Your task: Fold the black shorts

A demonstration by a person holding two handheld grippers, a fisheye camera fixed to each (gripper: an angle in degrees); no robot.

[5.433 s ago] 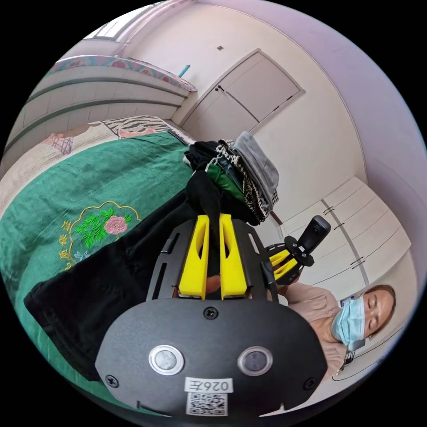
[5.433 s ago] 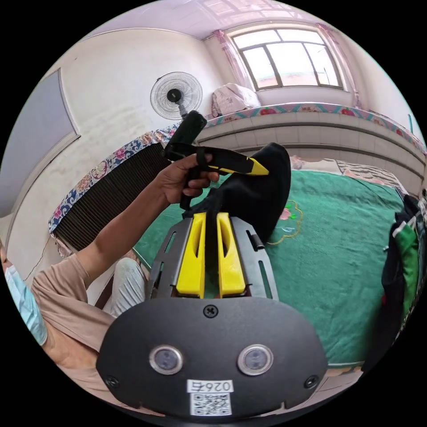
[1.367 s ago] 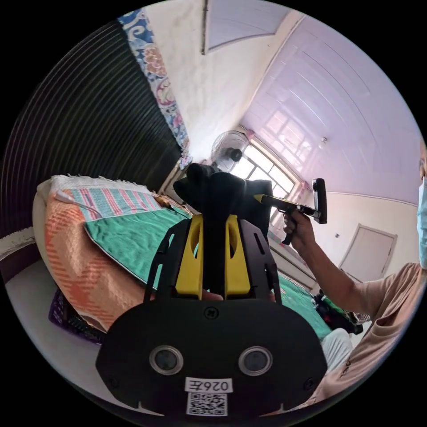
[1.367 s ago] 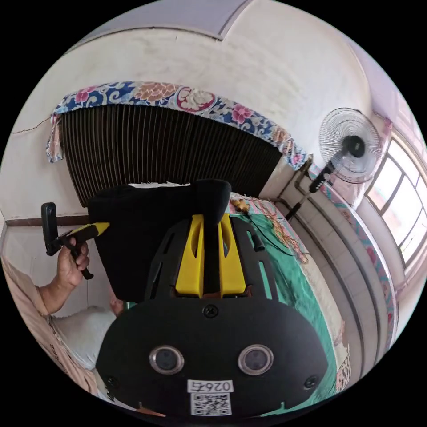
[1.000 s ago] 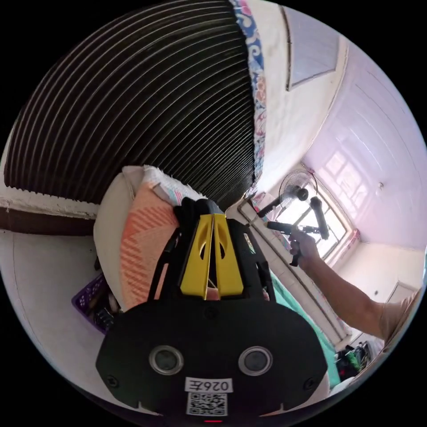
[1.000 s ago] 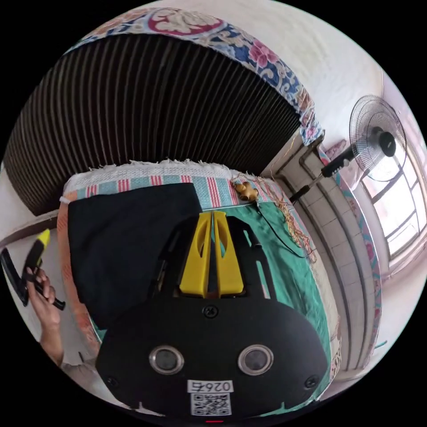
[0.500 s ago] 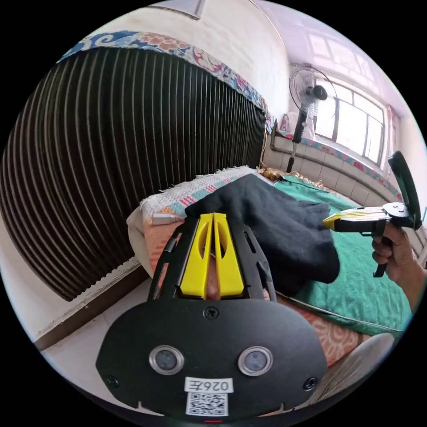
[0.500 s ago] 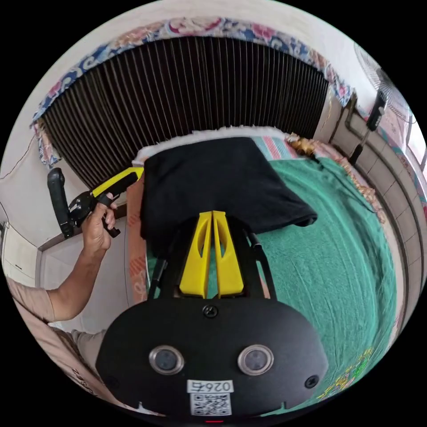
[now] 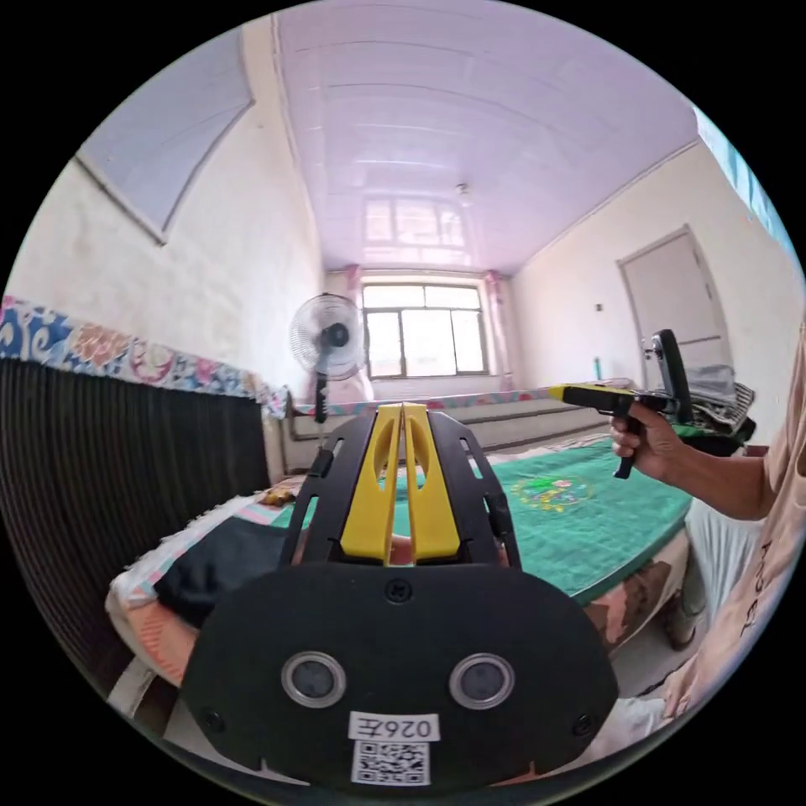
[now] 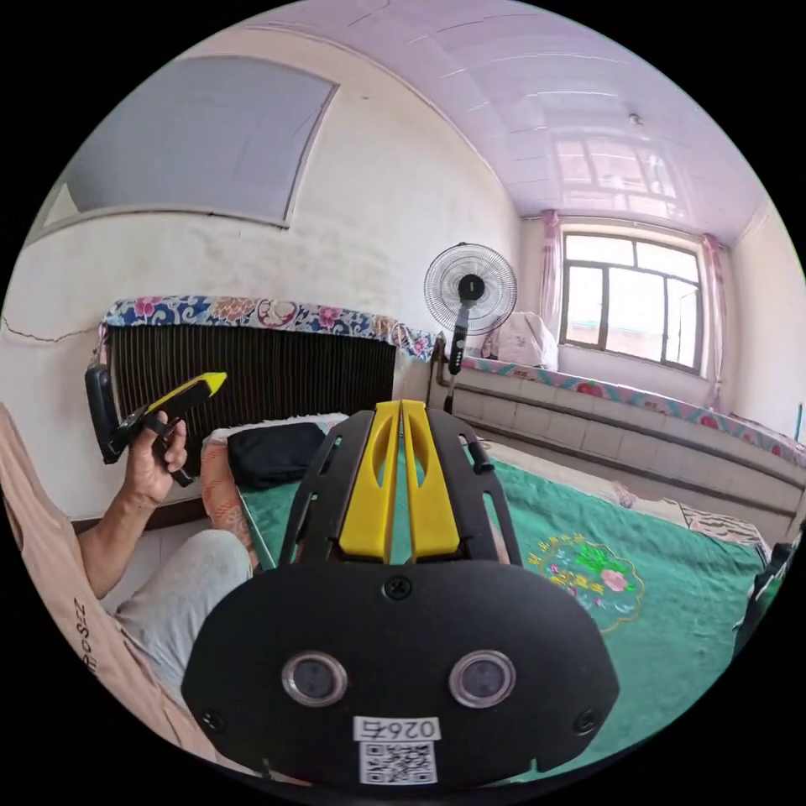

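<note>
Black shorts (image 10: 273, 452) folded on bed (image 10: 672, 604)

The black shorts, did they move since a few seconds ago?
Yes. They hung from both tongs above the green bedspread; now the black shorts lie folded at the bed's end, by the dark ribbed panel.

- I see the black shorts (image 10: 275, 453) lying folded into a compact, flattish bundle at the end of the bed next to the dark ribbed panel.
- They rest on the striped cloth at that end, beside the green bedspread.
- In my left gripper view the shorts (image 9: 220, 560) show as a dark, rounded mass, partly hidden behind my gripper's body.
- Nothing grips them; they lie free.
</note>
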